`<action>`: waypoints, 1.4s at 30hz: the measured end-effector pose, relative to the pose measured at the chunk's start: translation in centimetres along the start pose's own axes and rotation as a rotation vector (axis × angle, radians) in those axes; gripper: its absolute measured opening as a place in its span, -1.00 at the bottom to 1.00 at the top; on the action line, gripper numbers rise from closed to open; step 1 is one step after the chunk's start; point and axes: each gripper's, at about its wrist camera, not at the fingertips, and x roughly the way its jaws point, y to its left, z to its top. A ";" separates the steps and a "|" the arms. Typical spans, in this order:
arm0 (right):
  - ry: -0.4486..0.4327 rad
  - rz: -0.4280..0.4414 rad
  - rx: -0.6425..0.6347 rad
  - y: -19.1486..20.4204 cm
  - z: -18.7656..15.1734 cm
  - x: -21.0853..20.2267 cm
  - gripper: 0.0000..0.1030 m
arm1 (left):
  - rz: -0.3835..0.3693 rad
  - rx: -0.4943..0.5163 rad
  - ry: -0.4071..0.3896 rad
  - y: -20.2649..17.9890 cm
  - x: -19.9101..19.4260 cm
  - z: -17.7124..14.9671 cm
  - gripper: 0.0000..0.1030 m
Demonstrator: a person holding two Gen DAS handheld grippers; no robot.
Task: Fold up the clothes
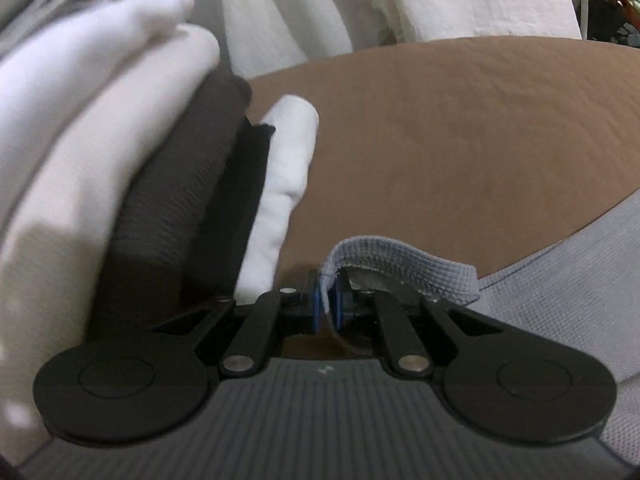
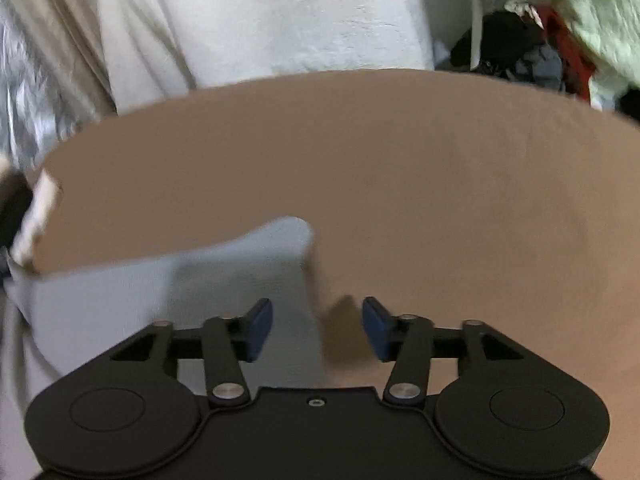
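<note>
The light grey knit garment [image 1: 560, 280] lies at the lower right on the brown cloth surface [image 1: 440, 140], its hem clamped by the left gripper [image 1: 329, 300]; the right gripper [image 2: 318, 330] stands open and empty.

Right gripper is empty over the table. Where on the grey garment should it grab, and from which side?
Probably the free rounded corner of the grey garment. It lies flat on the brown table, with bare table to its right, so the open right gripper can come from that side, one finger sliding under the edge. The left gripper already pinches the hem.
</note>
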 end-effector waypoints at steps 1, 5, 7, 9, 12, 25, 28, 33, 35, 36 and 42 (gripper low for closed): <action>-0.008 -0.002 -0.023 0.6 0.2 0.9 0.21 | -0.003 0.001 0.003 0.0 0.1 -0.2 -0.86; -0.054 -0.066 -0.077 2.0 0.4 4.5 0.09 | -0.007 0.008 0.001 0.0 0.5 -0.1 -0.86; -0.112 -0.046 -0.133 2.9 0.4 4.0 -0.91 | -0.014 -0.005 -0.012 0.4 0.3 0.2 -0.90; -0.247 -0.047 -0.270 4.3 0.6 0.9 -0.93 | -0.021 -0.007 -0.036 0.8 -0.5 0.2 -0.90; -0.352 -0.102 -0.405 4.5 1.5 -2.4 -0.93 | -0.025 -0.005 -0.055 1.1 -0.8 0.4 -0.90; -0.264 -0.362 -0.329 2.4 3.0 3.3 -0.94 | -0.089 -0.193 0.054 2.0 4.6 1.9 -0.58; -0.144 -0.386 -0.388 1.9 2.7 5.0 -0.85 | -0.144 -0.147 0.006 1.6 2.9 2.1 0.23; -0.146 -0.405 -0.368 0.0 4.0 2.4 0.24 | -0.201 0.086 -0.120 0.0 -2.7 1.7 0.60; -0.166 -0.372 -0.247 -2.0 4.5 0.7 0.24 | -0.234 0.086 -0.174 0.3 -4.3 1.8 0.64; -0.165 -0.342 -0.177 -3.0 4.6 0.0 0.24 | -0.248 0.085 -0.150 0.2 -4.0 1.5 0.65; -0.102 0.001 0.170 -8.0 2.6 -2.8 0.25 | -0.233 0.055 0.033 -0.9 0.3 -0.4 0.71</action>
